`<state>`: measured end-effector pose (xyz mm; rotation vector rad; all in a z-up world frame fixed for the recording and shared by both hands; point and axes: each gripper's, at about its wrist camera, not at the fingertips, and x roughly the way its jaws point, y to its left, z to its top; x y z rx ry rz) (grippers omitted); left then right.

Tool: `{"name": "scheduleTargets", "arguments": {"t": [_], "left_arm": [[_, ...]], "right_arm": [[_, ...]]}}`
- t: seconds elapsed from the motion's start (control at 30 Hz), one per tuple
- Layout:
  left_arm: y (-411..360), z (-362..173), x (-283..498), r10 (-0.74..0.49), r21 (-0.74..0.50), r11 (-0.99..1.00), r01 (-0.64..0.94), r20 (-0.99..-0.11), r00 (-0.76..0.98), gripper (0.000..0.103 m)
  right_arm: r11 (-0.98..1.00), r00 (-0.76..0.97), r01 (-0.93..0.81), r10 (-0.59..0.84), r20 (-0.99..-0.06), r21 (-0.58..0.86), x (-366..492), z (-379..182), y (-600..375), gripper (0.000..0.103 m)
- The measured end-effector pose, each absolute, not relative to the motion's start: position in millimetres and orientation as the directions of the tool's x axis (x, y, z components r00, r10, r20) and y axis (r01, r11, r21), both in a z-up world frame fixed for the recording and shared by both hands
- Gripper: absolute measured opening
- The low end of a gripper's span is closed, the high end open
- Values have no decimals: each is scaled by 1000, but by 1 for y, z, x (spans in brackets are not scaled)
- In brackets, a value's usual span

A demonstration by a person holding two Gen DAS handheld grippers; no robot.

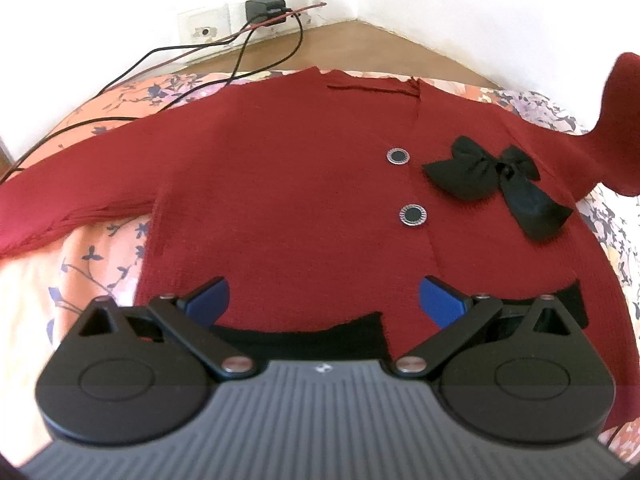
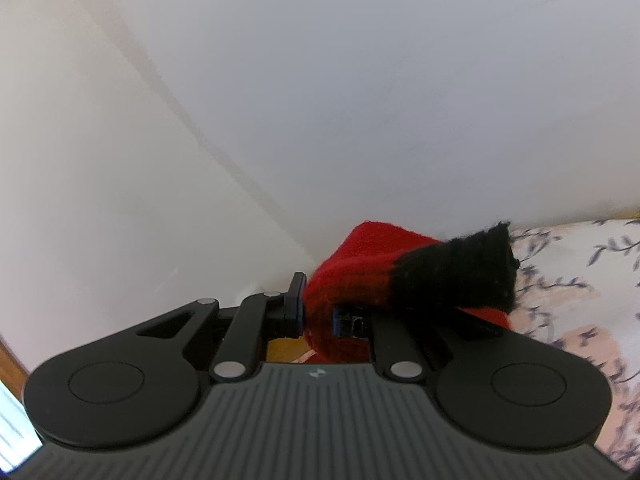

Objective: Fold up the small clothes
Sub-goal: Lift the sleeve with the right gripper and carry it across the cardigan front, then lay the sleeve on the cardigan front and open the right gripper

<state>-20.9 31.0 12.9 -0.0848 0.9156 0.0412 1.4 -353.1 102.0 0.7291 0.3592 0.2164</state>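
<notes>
A small dark red knitted cardigan (image 1: 288, 184) lies flat on the floral bedsheet (image 1: 92, 264), with two round buttons (image 1: 413, 214), a black bow (image 1: 500, 184) and a black hem (image 1: 320, 332). My left gripper (image 1: 324, 300) hovers open just above the hem, blue pads apart, nothing between them. The cardigan's right sleeve (image 1: 616, 128) is lifted off the bed at the right. In the right wrist view my right gripper (image 2: 318, 316) is shut on that red sleeve (image 2: 360, 268), its black cuff (image 2: 456, 276) flopping to the right.
The left sleeve (image 1: 52, 212) stretches out flat to the left. A black charger (image 1: 265, 9) sits in a wall socket behind the bed, its cables (image 1: 168, 50) trailing over the sheet. White walls (image 2: 360, 100) meet in a corner close behind.
</notes>
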Motion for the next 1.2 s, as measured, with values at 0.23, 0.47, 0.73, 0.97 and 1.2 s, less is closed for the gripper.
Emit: {"name": "scheduleTargets", "arguments": {"t": [0.23,0.47,0.73,0.97,1.2], "left_arm": [[56,15,-24,-12,-66,996,-65,-787,617,103],[86,14,-29,-16,-79,995,-69,-769,639,103],[117,14,-34,-22,-101,991,-84,-759,651,103],[130,11,-35,-43,-140,985,-99,-761,647,103],[131,4,-30,-41,-129,987,-97,-783,621,103]], "right_arm": [[729,901,-91,350,-256,678,25,97,-322,13],[727,880,-127,396,-261,675,45,105,-273,13],[732,833,-156,458,-310,664,71,83,-216,13],[759,769,-133,484,-417,637,102,30,-154,14],[787,700,-106,493,-516,608,95,-18,-113,14]]}}
